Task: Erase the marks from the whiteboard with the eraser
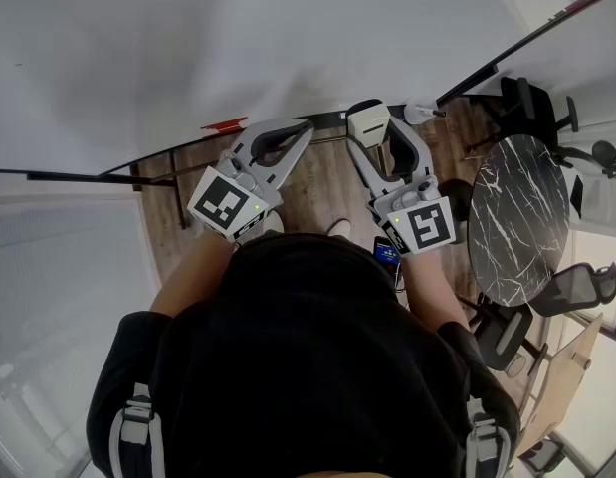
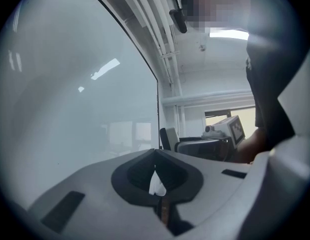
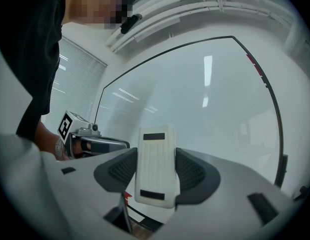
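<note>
The whiteboard [image 1: 188,48] fills the top of the head view, and I see no marks on its face. My right gripper [image 1: 368,119] is shut on a white ribbed eraser [image 1: 367,124], held just off the board's lower edge. In the right gripper view the eraser [image 3: 155,171] stands upright between the jaws of the right gripper [image 3: 156,176], with the whiteboard [image 3: 195,94] behind it. My left gripper [image 1: 304,129] is beside it on the left, shut with nothing in it. In its own view the left gripper [image 2: 156,159] has its jaws together, and the whiteboard [image 2: 69,94] lies to the left.
A small red object [image 1: 225,124] lies at the board's lower rail. A round marble table [image 1: 516,217] and office chairs [image 1: 576,287] stand to the right on the wooden floor [image 1: 317,192]. A phone with a lit screen [image 1: 386,252] sits at the right wrist.
</note>
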### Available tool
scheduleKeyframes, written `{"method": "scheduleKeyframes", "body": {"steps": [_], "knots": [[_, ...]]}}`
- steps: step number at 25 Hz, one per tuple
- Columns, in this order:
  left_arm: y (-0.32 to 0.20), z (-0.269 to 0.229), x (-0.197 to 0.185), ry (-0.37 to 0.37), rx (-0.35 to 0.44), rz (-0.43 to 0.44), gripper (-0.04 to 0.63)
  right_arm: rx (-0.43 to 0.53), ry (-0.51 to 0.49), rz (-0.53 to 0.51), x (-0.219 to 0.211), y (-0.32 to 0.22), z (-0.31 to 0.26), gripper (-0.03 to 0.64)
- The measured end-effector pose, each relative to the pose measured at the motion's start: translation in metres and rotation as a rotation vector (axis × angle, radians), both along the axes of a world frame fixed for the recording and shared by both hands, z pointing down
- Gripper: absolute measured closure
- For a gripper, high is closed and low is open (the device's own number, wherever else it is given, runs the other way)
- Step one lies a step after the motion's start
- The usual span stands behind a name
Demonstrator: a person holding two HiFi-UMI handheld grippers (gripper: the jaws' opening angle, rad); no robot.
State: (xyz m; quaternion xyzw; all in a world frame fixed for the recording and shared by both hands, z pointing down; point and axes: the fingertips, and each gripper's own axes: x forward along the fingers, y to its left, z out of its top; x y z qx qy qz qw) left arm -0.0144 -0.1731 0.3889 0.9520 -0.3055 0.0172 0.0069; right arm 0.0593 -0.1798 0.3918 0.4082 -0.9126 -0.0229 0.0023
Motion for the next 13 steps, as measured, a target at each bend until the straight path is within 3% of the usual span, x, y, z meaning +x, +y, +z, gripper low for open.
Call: {"method": "scheduleKeyframes", "body": {"steps": [13], "knots": [[-0.0018,-0.0026,0.0039,0.004,0.002,0.014,0.591,0.002,-0.001,0.006,0.0032,-0.0025,-0.0024,0.379]]}}
